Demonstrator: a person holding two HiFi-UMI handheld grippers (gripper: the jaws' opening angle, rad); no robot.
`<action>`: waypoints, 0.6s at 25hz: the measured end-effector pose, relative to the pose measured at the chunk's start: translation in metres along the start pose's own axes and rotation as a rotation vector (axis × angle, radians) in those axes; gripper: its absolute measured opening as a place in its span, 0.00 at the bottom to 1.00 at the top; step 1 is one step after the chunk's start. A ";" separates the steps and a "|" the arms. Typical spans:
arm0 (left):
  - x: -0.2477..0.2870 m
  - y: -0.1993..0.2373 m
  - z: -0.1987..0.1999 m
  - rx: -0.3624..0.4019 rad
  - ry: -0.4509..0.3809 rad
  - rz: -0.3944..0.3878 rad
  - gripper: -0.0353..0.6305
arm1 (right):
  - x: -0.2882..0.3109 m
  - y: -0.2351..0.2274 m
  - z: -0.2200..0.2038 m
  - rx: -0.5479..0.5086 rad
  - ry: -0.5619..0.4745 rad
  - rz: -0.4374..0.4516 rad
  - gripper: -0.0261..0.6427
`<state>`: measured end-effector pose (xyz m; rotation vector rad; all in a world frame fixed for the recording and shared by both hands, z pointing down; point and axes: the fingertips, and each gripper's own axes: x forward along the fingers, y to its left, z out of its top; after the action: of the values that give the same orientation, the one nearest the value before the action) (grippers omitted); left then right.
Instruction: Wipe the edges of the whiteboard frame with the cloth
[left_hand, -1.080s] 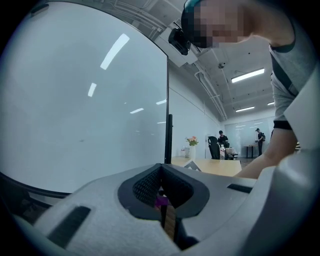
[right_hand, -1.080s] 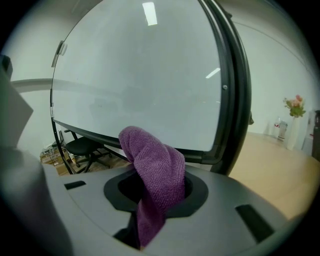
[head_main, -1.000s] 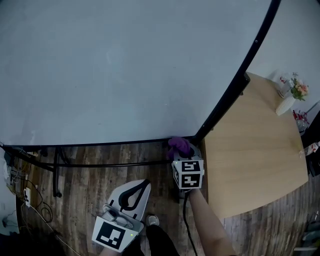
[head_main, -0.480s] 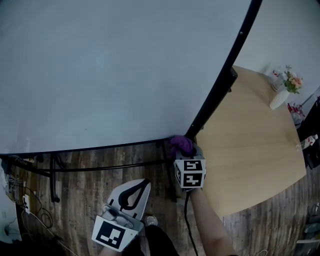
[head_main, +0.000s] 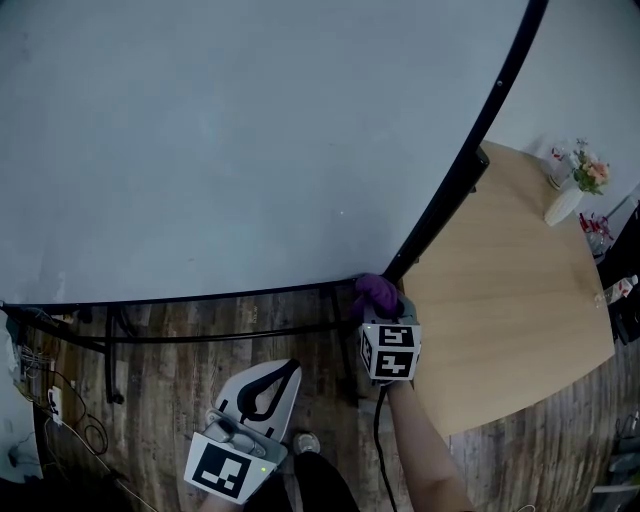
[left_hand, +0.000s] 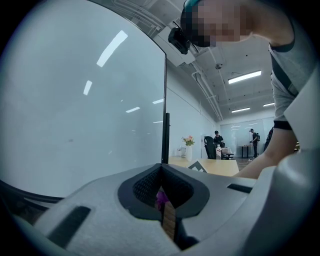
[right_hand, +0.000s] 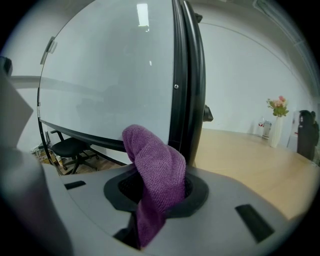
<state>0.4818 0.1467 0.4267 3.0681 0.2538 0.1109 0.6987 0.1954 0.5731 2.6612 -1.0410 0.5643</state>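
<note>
Pinching a purple cloth (head_main: 376, 293) between its jaws, the right gripper (head_main: 388, 322) sits at the near right corner of the whiteboard (head_main: 230, 140). There the black frame (right_hand: 187, 75) turns from its bottom rail (head_main: 200, 297) into the right-hand upright. In the right gripper view the cloth stands up out of the jaws as a folded wad. It is just left of the upright and seems to touch it, though actual contact is hard to confirm.

The left gripper (head_main: 275, 385) hangs nearer the person and further left, well apart from the board and over the wood plank floor (head_main: 170, 380). Its jaws are pressed together with nothing caught between them.

A light wooden table (head_main: 510, 300) stands to the right of the frame. A white vase with flowers (head_main: 565, 205) stands at its far edge.
</note>
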 end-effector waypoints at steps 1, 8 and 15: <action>-0.003 0.002 0.001 0.002 0.001 0.002 0.08 | -0.002 0.002 0.001 0.001 -0.006 -0.003 0.17; -0.032 0.018 0.013 0.021 -0.010 0.022 0.08 | -0.035 0.015 0.014 0.003 -0.061 -0.010 0.17; -0.079 0.034 0.030 0.047 -0.031 0.037 0.08 | -0.097 0.049 0.036 -0.028 -0.108 -0.002 0.17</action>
<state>0.4121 0.0980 0.3936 3.1195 0.2005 0.0592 0.6092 0.2064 0.5024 2.6946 -1.0661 0.4063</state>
